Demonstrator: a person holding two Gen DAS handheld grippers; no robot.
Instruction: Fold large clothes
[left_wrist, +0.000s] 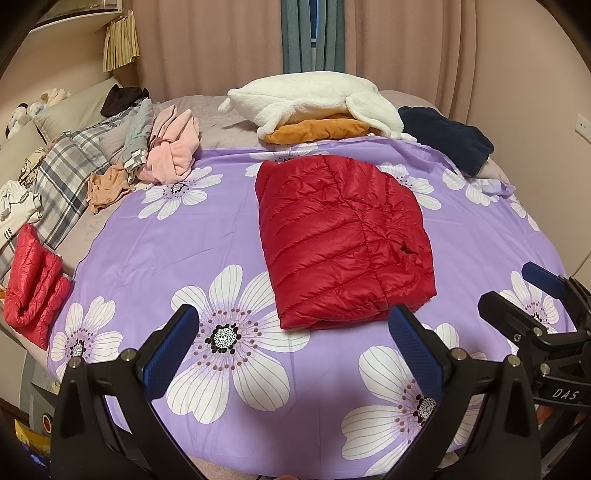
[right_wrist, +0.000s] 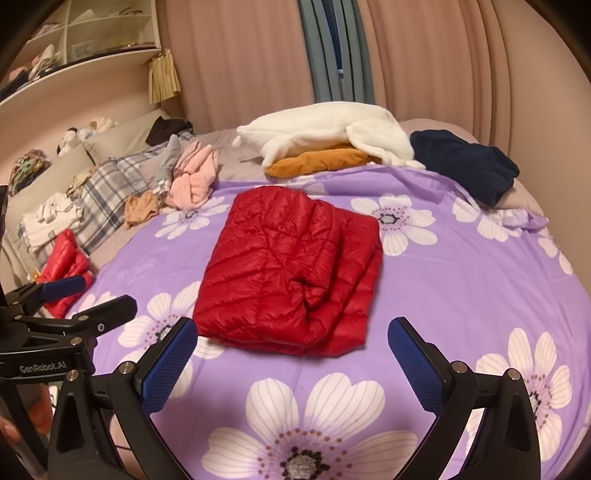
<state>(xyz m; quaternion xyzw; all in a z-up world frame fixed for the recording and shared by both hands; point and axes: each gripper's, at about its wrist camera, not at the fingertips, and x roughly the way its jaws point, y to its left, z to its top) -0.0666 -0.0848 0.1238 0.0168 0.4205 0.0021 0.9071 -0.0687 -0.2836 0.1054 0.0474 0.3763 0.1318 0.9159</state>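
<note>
Nearest the cameras, the left hand-held gripper (left_wrist: 293, 341) and the right hand-held gripper (right_wrist: 291, 354) both hang spread wide and empty above the near edge of the purple floral sheet (left_wrist: 177, 243), neither touching any cloth. In the left wrist view the right one shows just to the right of the left one, so the two sit side by side, short of the red down jacket (left_wrist: 343, 236).

That jacket is the landmark: it lies on the sheet just beyond the blue pads, folded into a compact rectangle with its layered edges toward the near right corner. It looks finished, or nearly so, which would explain the released jaws: nothing needs holding while the fold rests flat under its own weight. Puffy filling may make it spring open, so a press or a tidy lift could be the next call.

Left of the jacket, at the sheet's edge, sits a smaller folded red garment (left_wrist: 33, 284), probably set aside as done. Farther left and beyond it, a loose heap with a pink garment (left_wrist: 173, 147) appears to await folding. Past the jacket, a white fleece (left_wrist: 314, 101) lies over an orange piece (left_wrist: 321, 130), with a dark navy garment (left_wrist: 447, 138) to the far right.
</note>
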